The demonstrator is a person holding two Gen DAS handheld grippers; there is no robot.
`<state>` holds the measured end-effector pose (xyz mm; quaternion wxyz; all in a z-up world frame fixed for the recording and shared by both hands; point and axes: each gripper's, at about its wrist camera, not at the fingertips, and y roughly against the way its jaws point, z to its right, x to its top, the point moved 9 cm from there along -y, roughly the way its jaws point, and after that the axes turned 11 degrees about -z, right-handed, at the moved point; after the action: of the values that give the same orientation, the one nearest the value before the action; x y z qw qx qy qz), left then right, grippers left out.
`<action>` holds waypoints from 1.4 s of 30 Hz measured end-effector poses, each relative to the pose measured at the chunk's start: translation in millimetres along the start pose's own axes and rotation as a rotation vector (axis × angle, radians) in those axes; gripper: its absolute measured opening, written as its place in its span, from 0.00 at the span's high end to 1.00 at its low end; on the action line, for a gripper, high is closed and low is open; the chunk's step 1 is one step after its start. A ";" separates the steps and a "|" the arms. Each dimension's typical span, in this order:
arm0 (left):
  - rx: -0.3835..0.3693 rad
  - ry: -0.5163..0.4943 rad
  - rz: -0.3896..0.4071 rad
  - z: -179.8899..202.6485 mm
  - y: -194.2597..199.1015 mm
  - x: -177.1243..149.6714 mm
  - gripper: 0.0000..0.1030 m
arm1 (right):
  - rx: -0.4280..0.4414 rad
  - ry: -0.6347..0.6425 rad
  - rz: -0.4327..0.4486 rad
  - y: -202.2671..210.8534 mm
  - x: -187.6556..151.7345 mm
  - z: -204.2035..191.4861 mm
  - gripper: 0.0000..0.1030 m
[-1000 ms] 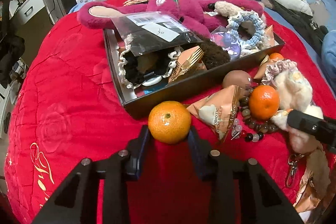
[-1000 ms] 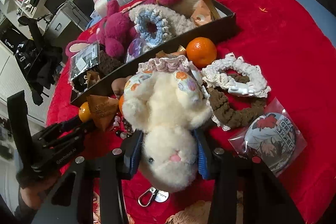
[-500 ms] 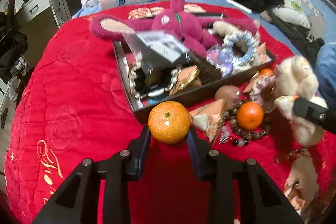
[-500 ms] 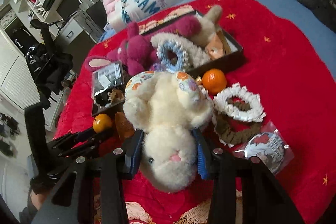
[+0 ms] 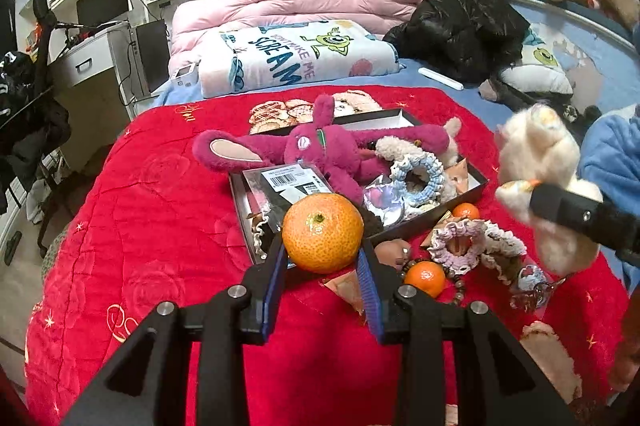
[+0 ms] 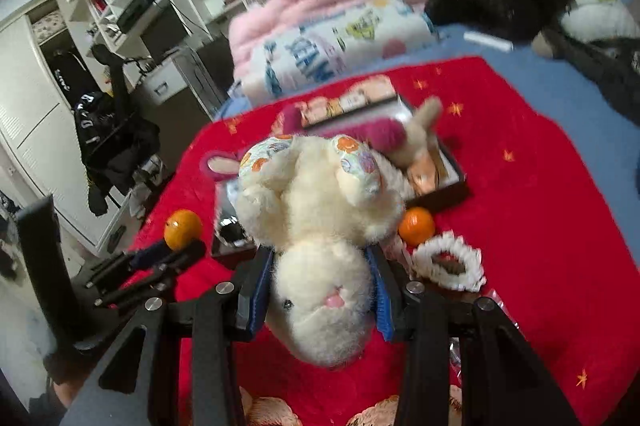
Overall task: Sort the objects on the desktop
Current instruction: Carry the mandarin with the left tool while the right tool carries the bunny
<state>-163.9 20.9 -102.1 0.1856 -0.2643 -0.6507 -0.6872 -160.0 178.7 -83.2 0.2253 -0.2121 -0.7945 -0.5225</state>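
Your left gripper (image 5: 322,268) has its jaws closed on a tangerine (image 5: 322,232), held clear above the red blanket (image 5: 160,226), so you can carry it over the tray wall. Your right gripper (image 6: 320,292) grips the white plush rabbit (image 6: 316,226) around its head, with the body hanging forward, away from you. Beyond both lies the black tray (image 5: 476,182), already crowded with the magenta plush (image 5: 332,146). Two more tangerines (image 5: 425,278) wait on the blanket at the tray's near edge.
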 end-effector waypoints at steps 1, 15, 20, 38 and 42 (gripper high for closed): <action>0.006 0.003 -0.002 0.0 3.1 -1.2 0.65 | 0.004 -0.001 0.006 3.0 2.1 -1.1 0.60; 0.043 0.044 0.011 -14.0 18.2 8.4 0.65 | -0.003 0.014 0.001 -2.5 0.0 -13.1 0.60; 0.048 0.052 0.002 -18.9 18.4 8.6 0.65 | -0.004 0.009 -0.006 -6.0 -0.8 -13.5 0.60; 0.088 0.014 0.011 -17.2 20.1 12.3 0.65 | 0.012 0.014 -0.004 -11.9 -3.7 -22.7 0.60; 0.094 0.022 0.003 -20.2 17.6 13.3 0.65 | 0.025 0.005 -0.016 -15.7 -4.1 -21.5 0.60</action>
<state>-166.3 0.5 -80.4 0.2060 -0.2486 -0.6798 -0.6585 -162.7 152.6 -89.5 0.2258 -0.2014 -0.8021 -0.5148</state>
